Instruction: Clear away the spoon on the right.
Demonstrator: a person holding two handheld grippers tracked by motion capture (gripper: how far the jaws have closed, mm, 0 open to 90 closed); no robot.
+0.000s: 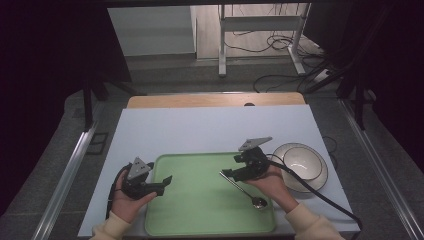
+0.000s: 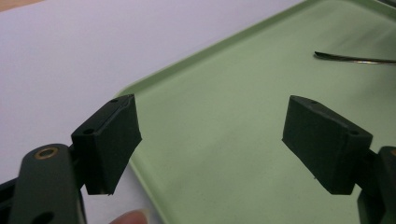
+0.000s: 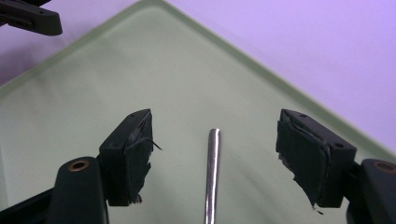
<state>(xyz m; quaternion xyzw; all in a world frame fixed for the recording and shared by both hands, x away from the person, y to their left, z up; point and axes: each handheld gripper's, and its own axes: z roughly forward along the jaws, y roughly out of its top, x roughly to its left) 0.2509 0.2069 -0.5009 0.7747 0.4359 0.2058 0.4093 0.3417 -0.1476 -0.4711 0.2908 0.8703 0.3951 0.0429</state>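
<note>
slim metal spoon (image 1: 244, 189) on smooth green tray (image 1: 200, 200)

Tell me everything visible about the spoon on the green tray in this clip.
The spoon looks like shiny metal, with a thin straight handle and a small rounded bowl. It lies flat on the green tray, in its right half, bowl toward the person, handle slanting away to the left. The right gripper is open with a jaw on either side of the handle end, neither touching it. The handle's tip also shows in the left gripper view.

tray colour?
Pale green tray, plain, no pattern. Shows best in the high view.
</note>
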